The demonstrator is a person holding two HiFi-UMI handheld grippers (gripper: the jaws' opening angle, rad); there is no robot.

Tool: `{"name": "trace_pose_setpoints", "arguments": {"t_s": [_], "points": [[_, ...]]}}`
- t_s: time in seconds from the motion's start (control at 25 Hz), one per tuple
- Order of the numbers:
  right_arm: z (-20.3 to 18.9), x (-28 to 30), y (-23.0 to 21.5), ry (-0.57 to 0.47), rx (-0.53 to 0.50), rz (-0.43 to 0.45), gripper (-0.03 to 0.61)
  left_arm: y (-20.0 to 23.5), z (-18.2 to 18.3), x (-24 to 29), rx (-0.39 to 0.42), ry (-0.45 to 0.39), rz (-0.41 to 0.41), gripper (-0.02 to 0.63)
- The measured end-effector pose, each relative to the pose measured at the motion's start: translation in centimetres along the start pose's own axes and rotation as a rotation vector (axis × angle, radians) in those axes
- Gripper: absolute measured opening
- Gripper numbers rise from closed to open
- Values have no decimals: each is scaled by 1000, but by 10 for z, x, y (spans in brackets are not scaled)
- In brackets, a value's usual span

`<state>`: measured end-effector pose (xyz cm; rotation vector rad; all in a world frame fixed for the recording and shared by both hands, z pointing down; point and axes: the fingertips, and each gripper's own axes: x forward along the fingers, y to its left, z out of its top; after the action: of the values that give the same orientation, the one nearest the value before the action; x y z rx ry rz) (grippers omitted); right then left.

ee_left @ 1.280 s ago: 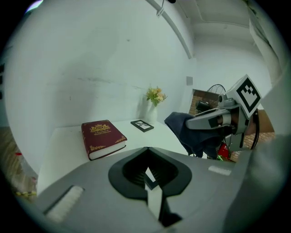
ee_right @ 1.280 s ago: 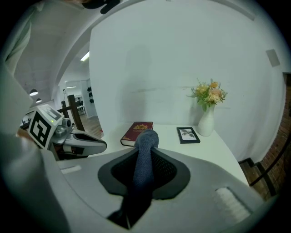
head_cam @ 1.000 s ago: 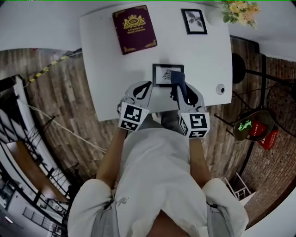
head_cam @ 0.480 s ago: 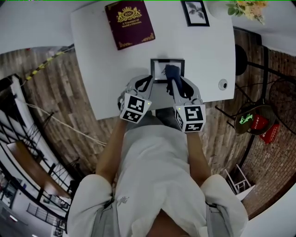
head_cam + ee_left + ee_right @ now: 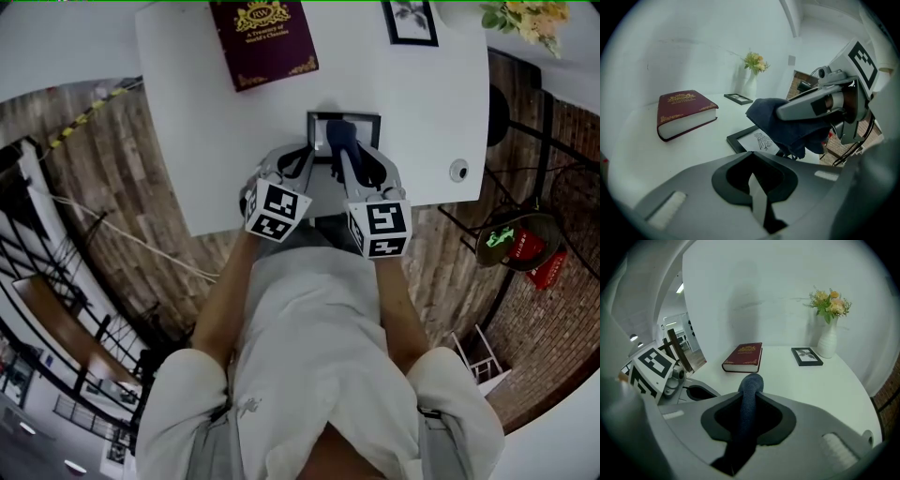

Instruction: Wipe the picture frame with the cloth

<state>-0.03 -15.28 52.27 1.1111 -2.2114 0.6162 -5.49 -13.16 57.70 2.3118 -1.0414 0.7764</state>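
A black picture frame with a line drawing lies flat on the white table near its front edge. In the left gripper view the picture frame lies just beyond my jaws. My right gripper is shut on a dark blue cloth, whose bunched end hangs over the frame's left half. From the right gripper view the cloth runs up between the jaws of that gripper. My left gripper sits at the frame's front left corner; its jaws are shut with nothing held.
A maroon book lies at the table's far left. At the far right are a second small frame and a white vase of flowers. A small round fitting sits near the right edge. Wood floor surrounds the table.
Both grippers have moved forward over the table. The cloth in the right gripper now lies further over the frame, and the left gripper has closed in beside the frame's front left corner.
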Motion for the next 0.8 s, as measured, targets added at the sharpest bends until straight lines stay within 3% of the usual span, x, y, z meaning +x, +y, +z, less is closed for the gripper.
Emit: {"name": "trace_pose_setpoints", "arguments": {"t_s": [0.8], "points": [[4,42,20,30,-8,87,64,-2,-8,8,-22,45,5,20]]}}
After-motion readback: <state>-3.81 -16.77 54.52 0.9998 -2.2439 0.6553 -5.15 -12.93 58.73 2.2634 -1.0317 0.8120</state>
